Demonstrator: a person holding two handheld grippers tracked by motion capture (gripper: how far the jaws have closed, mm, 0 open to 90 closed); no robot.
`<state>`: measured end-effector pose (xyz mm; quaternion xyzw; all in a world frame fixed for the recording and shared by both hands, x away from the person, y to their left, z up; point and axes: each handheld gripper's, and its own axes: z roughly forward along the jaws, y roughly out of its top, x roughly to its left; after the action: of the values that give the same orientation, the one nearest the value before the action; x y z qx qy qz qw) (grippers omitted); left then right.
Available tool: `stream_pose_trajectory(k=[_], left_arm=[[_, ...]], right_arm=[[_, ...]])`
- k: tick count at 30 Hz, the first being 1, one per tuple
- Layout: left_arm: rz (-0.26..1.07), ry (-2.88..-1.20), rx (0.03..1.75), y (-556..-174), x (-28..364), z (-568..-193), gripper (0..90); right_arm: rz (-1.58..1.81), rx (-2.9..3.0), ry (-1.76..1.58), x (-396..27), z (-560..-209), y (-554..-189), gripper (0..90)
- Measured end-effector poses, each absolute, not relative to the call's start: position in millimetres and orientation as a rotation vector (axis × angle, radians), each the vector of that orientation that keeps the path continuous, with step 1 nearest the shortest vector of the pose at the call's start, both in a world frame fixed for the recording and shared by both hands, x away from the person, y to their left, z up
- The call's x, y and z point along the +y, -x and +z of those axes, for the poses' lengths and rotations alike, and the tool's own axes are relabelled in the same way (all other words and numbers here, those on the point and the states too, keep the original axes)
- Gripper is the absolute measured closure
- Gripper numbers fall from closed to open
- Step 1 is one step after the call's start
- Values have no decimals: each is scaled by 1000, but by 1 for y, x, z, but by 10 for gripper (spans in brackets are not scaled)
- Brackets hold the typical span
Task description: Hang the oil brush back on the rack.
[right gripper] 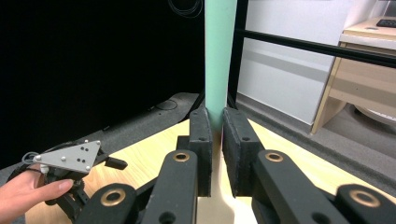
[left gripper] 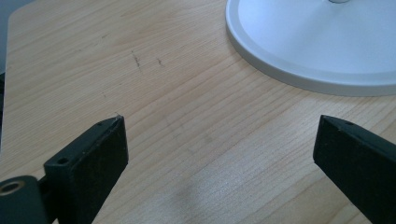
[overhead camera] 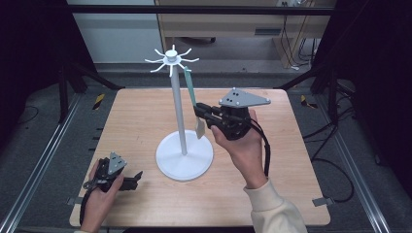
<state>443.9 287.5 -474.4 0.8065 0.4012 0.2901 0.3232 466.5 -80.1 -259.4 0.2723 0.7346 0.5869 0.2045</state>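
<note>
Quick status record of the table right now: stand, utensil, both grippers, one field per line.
stand: white rack with a round base and hook arms at its top, upright mid-table
utensil: green-handled spatula, its handle top up at a hook arm; whether it is hooked on cannot be told
right gripper: right gripper closed on the spatula handle beside the pole
left gripper: left gripper open, nothing between the jaws, low over the wooden table left of the base
contact: left gripper apart from the base

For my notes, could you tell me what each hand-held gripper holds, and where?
The right hand-held gripper clamps the green-handled utensil low on its handle; the left hand-held gripper holds nothing.
</note>
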Motion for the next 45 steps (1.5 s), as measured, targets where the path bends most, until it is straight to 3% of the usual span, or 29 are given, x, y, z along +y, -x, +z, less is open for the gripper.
stream_pose_trajectory(k=[1, 4, 16, 28, 29, 34, 35, 45], left_arm=[[762, -2112, 1055, -444, 287, -475, 28], [762, -2113, 1056, -444, 288, -474, 28], [761, -2111, 1054, -444, 288, -474, 28], [761, -2110, 1054, -444, 288, -474, 28], [761, -2108, 1054, -444, 288, -474, 28], [761, -2108, 1054, -444, 288, -474, 28], [761, -2110, 1053, -444, 288, -474, 28], [762, -2110, 1052, -444, 287, -474, 27]], right_arm=[[1636, 2048, -759, -80, -259, -466, 869], [1634, 2051, -757, -80, -260, -466, 869], [1581, 2040, -762, -80, -258, -463, 807], [1436, 1956, -874, -94, -255, -464, 484], [1397, 1951, -894, -96, -257, -467, 414], [1357, 1921, -945, -101, -262, -474, 292], [1337, 1911, -961, -104, -265, -478, 234], [1275, 1879, -1012, -123, -280, -490, 121]])
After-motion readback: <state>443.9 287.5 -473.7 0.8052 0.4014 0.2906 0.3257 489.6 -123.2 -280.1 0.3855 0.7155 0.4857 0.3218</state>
